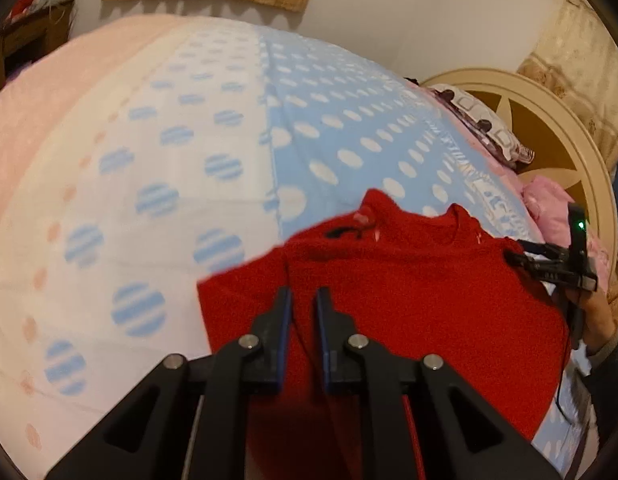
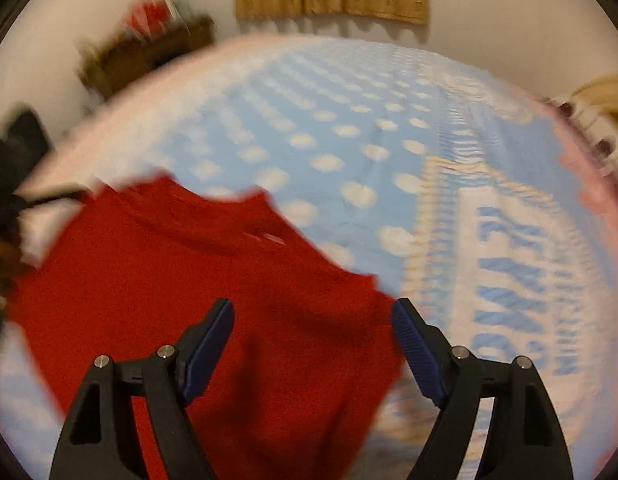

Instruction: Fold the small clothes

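We see a fuzzy red knit sweater [image 1: 409, 280] lower centre on the dotted bedspread [image 1: 213, 128]; left tool [image 1: 303, 300] narrowly parted above it, grasping nothing, right tool [image 2: 313, 312] released wide.

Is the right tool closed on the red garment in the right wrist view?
No, the right tool stands wide open, its two blue pads well apart above the red garment and pressing on nothing.

1. I see large blue block lettering woven into the white panel of the bed cover [image 2: 521, 280] in the right wrist view; motion blur and the slanted angle keep me from reading any letter with certainty.
2. In the left wrist view I see the same lettering at the cover's border [image 1: 495, 200], too small and distorted for me to read.
3. I find no other text, brand or number.
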`<state>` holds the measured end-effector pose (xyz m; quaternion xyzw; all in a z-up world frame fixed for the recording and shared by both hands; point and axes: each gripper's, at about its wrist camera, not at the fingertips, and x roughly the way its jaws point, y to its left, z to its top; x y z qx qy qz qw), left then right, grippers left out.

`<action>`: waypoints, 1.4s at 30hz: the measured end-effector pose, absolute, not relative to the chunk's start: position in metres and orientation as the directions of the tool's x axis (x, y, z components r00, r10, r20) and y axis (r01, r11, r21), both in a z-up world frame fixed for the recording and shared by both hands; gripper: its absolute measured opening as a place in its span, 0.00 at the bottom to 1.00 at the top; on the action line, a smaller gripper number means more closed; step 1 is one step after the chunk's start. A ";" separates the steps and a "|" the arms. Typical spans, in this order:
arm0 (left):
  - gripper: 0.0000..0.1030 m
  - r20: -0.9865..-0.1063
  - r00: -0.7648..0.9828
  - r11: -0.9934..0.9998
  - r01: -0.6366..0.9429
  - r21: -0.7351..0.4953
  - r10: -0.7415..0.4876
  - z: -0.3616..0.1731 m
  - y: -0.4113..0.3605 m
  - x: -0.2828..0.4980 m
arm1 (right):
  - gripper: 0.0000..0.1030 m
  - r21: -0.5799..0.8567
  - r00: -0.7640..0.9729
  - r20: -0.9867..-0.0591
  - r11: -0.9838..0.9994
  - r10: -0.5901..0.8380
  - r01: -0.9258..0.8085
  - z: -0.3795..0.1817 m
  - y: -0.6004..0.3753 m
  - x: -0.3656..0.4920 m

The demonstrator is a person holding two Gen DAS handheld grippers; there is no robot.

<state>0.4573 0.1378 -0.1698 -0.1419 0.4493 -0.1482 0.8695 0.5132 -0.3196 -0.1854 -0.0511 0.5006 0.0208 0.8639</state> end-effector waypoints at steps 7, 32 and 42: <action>0.16 -0.707 0.583 0.912 0.176 -0.372 -0.400 -0.149 0.134 0.422 | 0.79 -0.077 0.568 -0.823 0.988 0.013 -0.135 -0.152 -0.310 0.482; 0.63 -0.777 0.587 0.973 0.163 -0.161 -0.227 -0.161 0.100 0.398 | 0.81 0.012 0.498 -0.844 0.935 0.201 -0.356 -0.174 -0.217 0.391; 0.63 -0.748 0.611 0.966 0.170 -0.196 -0.259 -0.139 0.115 0.388 | 0.81 -0.086 0.554 -0.821 0.929 0.138 -0.359 -0.148 -0.193 0.371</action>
